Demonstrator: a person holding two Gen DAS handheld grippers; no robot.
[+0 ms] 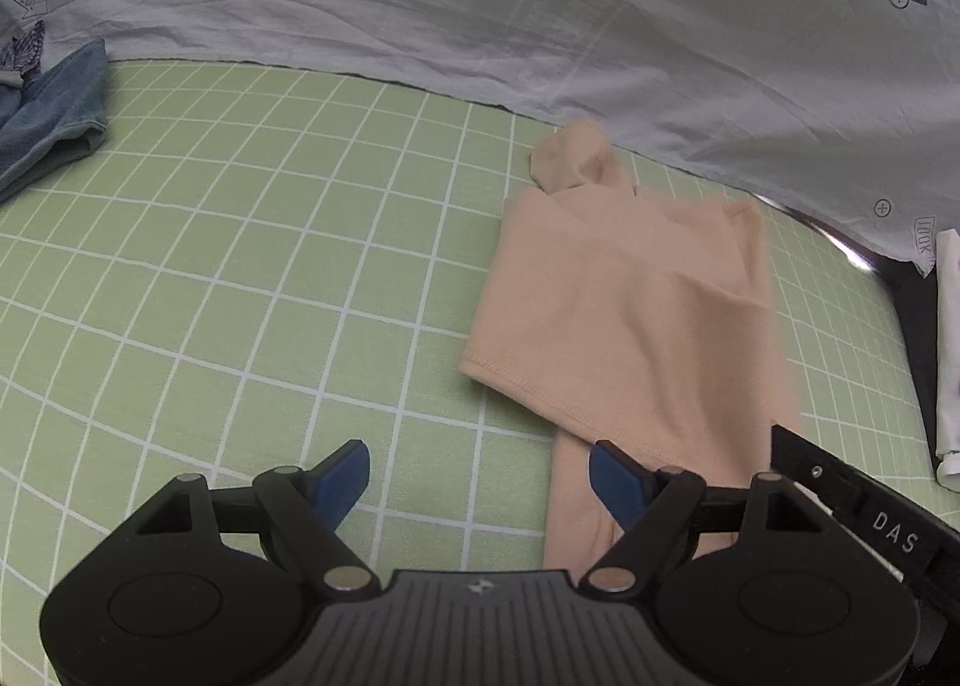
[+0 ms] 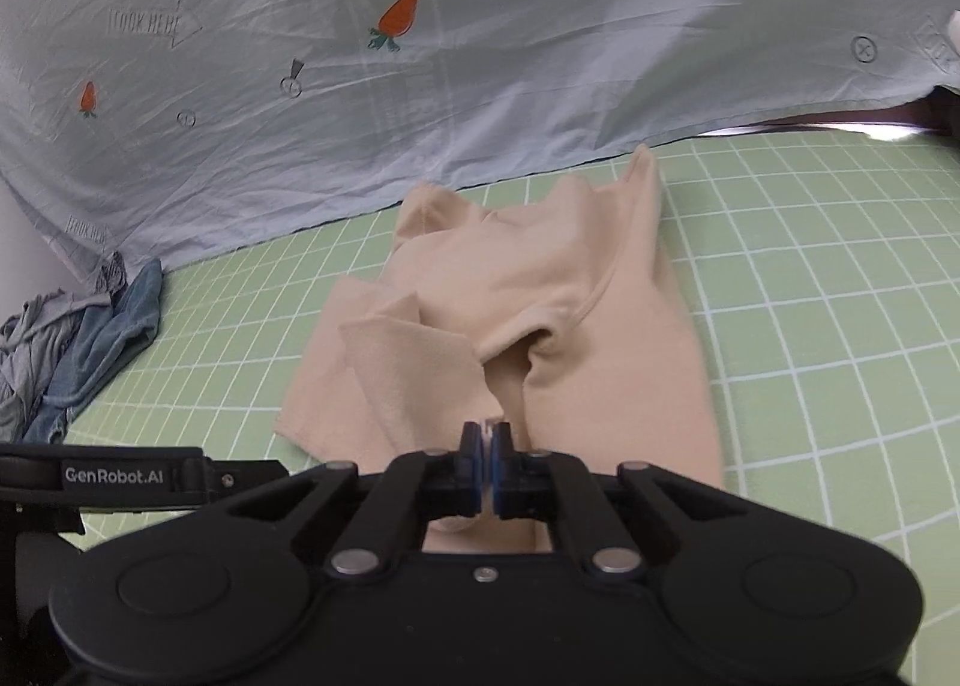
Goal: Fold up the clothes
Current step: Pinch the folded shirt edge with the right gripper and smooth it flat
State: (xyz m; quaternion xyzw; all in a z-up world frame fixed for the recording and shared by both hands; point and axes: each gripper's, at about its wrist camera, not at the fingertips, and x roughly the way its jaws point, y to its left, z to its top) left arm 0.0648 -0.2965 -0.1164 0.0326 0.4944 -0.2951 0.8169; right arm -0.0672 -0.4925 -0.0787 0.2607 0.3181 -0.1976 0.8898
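A peach garment (image 1: 630, 314) lies partly folded on the green grid mat (image 1: 240, 266), toward its right side. My left gripper (image 1: 480, 476) is open above the mat, with its right blue pad (image 1: 612, 476) over the garment's near strip and nothing between the fingers. In the right wrist view the same garment (image 2: 540, 278) runs from the far edge of the mat (image 2: 810, 296) up to my right gripper (image 2: 486, 446). That gripper is shut, and a raised fold of the peach cloth leads into its closed pads.
A pale sheet printed with carrots (image 2: 480, 56) drapes along the mat's far edge. A heap of blue and grey clothes (image 2: 102, 350) sits at the far left, also in the left wrist view (image 1: 54, 116). A white cloth (image 1: 948, 356) lies off the mat's right edge.
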